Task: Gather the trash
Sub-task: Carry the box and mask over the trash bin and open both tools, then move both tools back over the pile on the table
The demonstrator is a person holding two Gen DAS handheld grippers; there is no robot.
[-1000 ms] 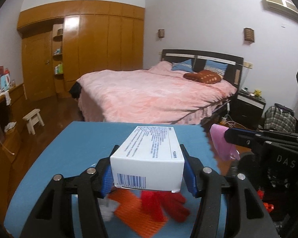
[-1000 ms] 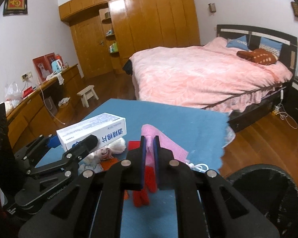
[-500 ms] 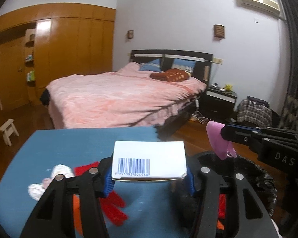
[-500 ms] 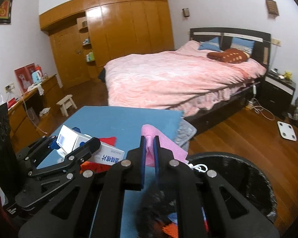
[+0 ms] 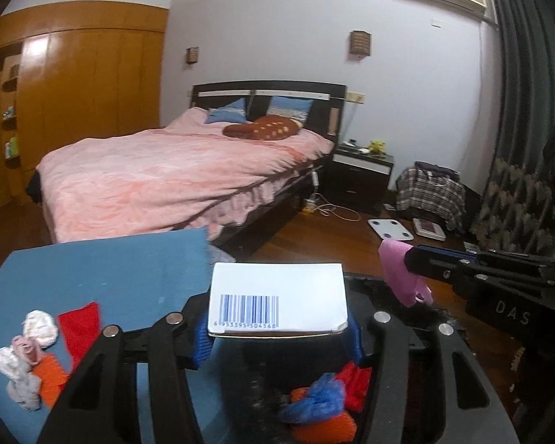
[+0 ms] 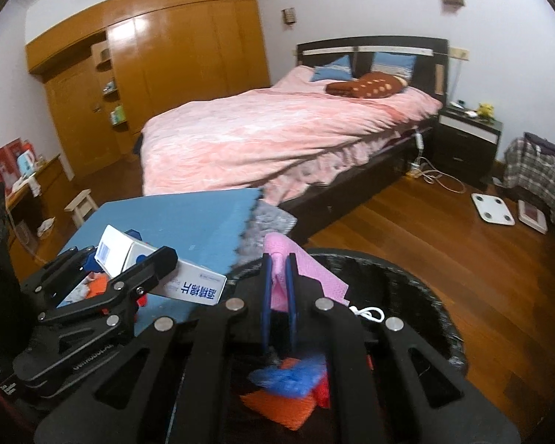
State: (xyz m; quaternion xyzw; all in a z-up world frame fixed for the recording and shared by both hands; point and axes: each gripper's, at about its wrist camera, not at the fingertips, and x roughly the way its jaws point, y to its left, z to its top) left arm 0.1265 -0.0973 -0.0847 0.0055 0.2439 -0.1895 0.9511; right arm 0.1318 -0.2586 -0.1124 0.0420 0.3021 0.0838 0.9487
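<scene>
Left claw (image 5: 277, 327) grips white box (image 5: 277, 296) above bin rim (image 6: 407, 270).

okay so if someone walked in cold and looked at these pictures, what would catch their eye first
Most likely the white box with a barcode, clamped in the left gripper right over the black trash bin. Beside it, the right gripper pinches a pink cloth above the same bin, which already holds red, orange and blue scraps. Behind stands a big bed with a pink cover.

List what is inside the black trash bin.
Inside the black trash bin: a crumpled blue bag, orange mesh and red scraps. Anything deeper is covered by these and the hand-held grippers.
</scene>
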